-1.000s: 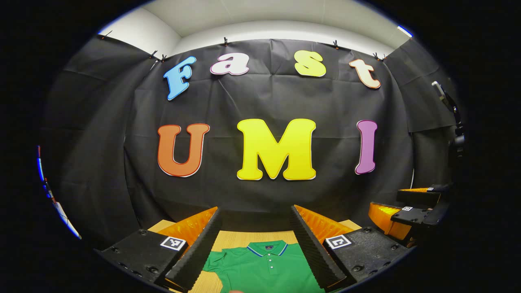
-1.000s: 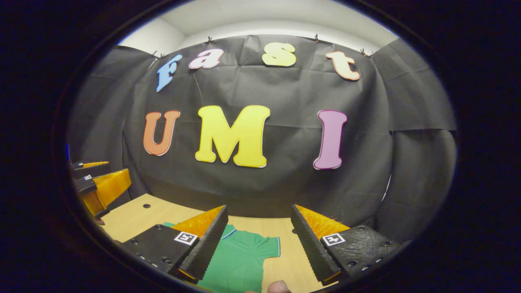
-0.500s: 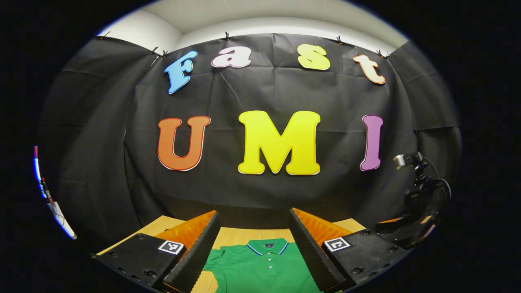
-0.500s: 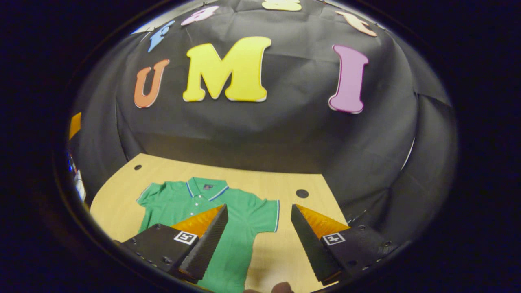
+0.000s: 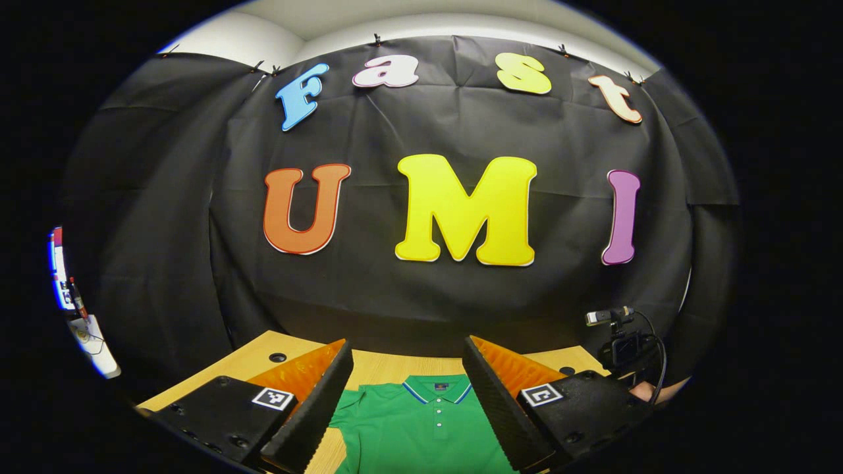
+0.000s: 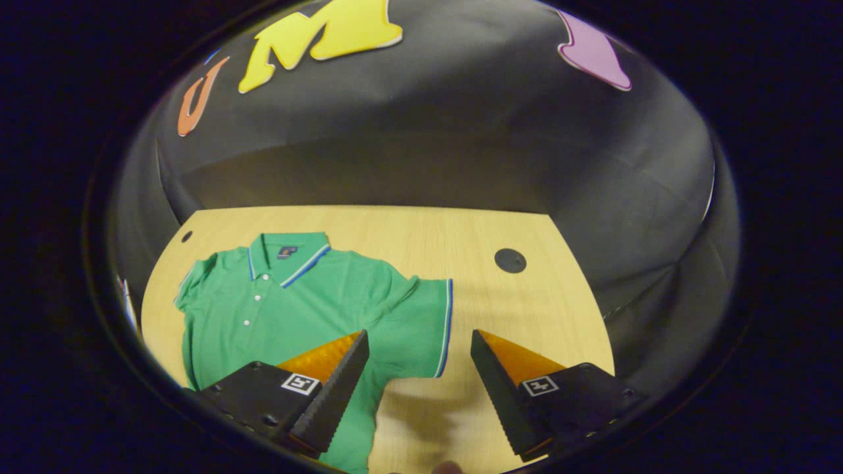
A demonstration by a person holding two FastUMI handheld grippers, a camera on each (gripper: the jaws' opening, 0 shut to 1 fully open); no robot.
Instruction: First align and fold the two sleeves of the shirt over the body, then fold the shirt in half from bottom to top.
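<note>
A green polo shirt (image 6: 290,303) lies flat and unfolded on the wooden table (image 6: 500,224), collar toward the wall. The right gripper (image 6: 418,368) hovers, fingers spread, above its blue-trimmed sleeve (image 6: 428,316). The left gripper (image 5: 405,382), fingers also apart, faces the collar (image 5: 436,390).

A recording booth: black cloth walls (image 5: 164,217) clipped up under a white ceiling (image 5: 421,16), surrounding a pale wooden table (image 6: 448,237) with cable holes (image 6: 510,261).
</note>
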